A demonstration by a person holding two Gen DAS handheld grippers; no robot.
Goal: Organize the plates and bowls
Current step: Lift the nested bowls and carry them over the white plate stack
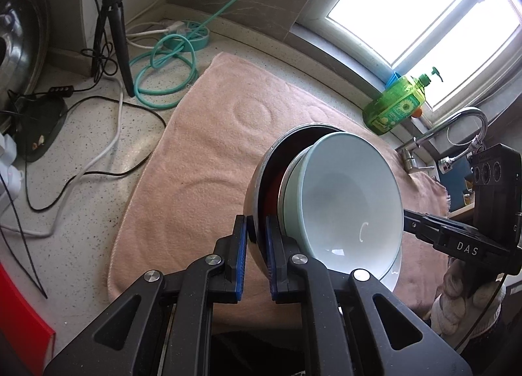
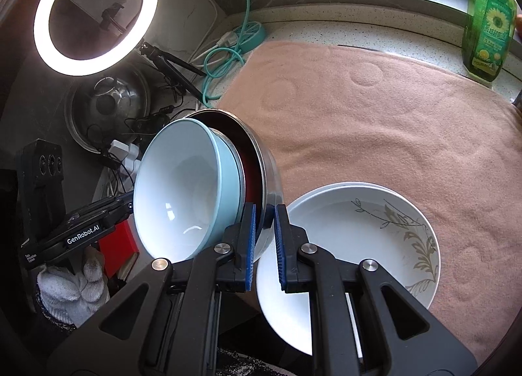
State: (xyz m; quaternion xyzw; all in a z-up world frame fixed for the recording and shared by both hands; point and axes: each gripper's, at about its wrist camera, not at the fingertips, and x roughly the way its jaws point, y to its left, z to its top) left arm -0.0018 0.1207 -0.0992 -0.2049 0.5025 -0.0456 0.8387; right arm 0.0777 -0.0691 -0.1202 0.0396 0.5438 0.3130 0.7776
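Note:
A steel bowl with a dark red inside holds nested pale blue bowls and hangs above the pink towel. My left gripper is shut on the steel rim at its near side. In the right wrist view my right gripper is shut on the opposite rim of the same steel bowl, with the blue bowls inside. Each gripper also shows in the other's view, held by a gloved hand. White plates with a leaf pattern lie stacked on the towel under the right gripper.
A green dish soap bottle stands by the window, with a faucet beyond the towel's right end. A ring light on a tripod, a teal cable and power strip, loose cords and a metal lid crowd the counter's left.

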